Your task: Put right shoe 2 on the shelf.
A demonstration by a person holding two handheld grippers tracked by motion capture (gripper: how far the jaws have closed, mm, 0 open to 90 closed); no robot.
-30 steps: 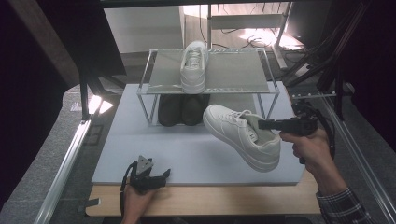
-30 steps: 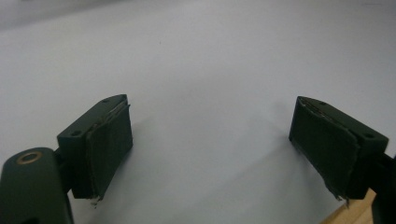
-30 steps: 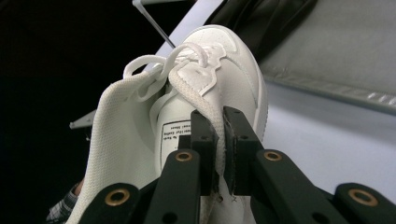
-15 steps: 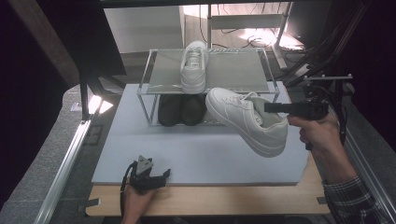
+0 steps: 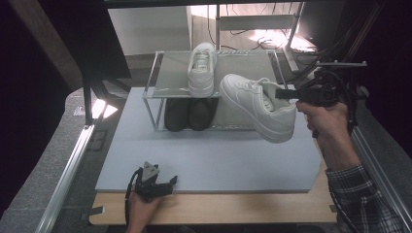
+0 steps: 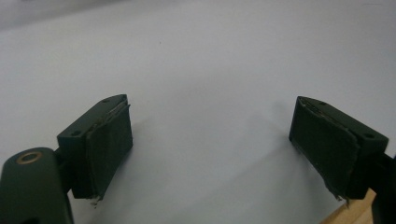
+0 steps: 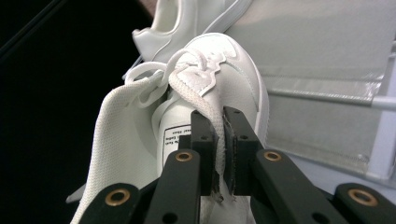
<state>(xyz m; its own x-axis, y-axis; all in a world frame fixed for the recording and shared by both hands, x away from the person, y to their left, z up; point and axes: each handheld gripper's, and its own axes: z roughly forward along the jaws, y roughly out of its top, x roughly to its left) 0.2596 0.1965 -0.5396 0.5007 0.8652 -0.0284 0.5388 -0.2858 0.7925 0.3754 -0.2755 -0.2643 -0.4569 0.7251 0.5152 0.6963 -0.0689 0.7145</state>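
- Right hand-held gripper [image 5: 281, 93] clamped tight on collar of the shoe [image 5: 257, 108]; shoe in air, just right of rack [image 5: 160, 92], toe toward top shelf.
- Left hand-held gripper [image 5: 167, 183] wide open, empty, on surface [image 5: 218, 155] front of rack.
- Tip: get sole above shelf edge, level it, set beside 2nd shoe [image 5: 201, 70]; release only once it sits flat.

In the right gripper view, the white sneaker [image 7: 205, 93] runs off the bottom edge below the right gripper [image 7: 221, 140], so its heel and sole are cut off, and the small print on the label just left of the jaws is too fine to read. The second white shoe [image 7: 187, 18] beyond it is cropped by the top edge. In the high view, the dark shoes [image 5: 188, 114] far ahead of the left gripper [image 5: 165, 183] sit shadowed under the rack [image 5: 170, 73], their details indistinct.
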